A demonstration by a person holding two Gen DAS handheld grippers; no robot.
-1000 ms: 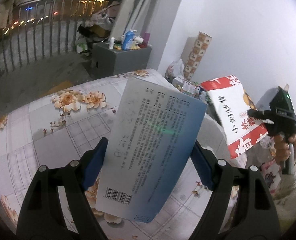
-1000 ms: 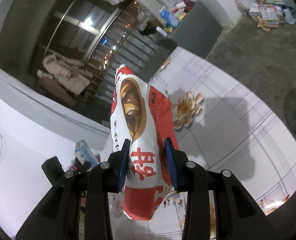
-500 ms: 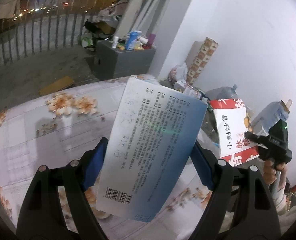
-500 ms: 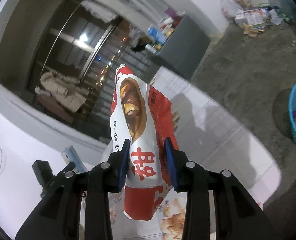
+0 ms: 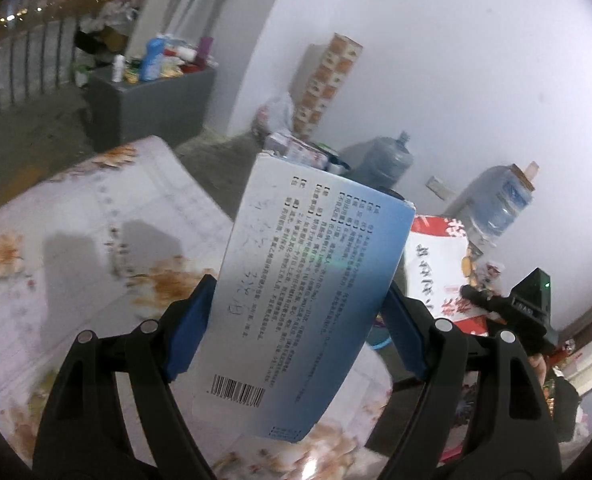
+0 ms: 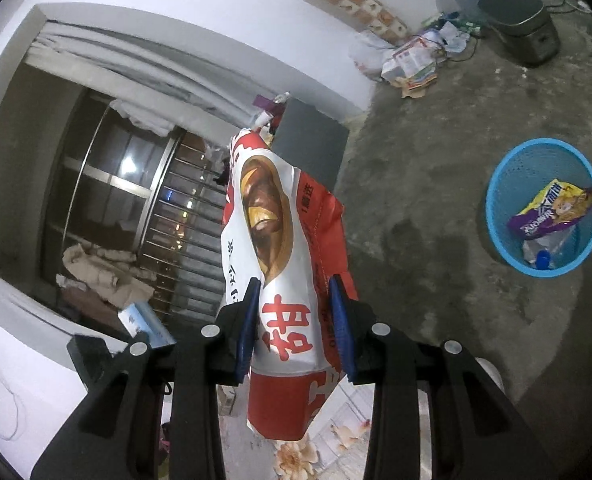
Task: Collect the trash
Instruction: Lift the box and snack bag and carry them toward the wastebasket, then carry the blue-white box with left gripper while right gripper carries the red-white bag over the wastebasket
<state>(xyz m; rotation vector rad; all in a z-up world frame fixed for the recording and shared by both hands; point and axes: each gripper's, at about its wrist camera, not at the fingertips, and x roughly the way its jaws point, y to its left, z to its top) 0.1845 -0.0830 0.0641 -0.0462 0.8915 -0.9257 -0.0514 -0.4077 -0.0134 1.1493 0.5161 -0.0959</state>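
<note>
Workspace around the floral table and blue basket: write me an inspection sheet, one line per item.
Surface: floral tablecloth on the table, bare where visible.
Job's things: blue-white carton; red-white snack bag; blue mesh basket on the floor, holding a purple wrapper.
Clutter: papers by the wall; water jugs.
Grippers: left hand-held gripper clamps the carton; right hand-held gripper clamps the bag.
Cables: cord beside the grey appliance.
Surroundings: concrete floor, white wall, balcony railing.

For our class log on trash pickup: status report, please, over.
Left gripper shut on blue box. Right gripper shut on red snack bag. Blue basket on floor, already holding wrappers. Nothing seen in the way.
</note>
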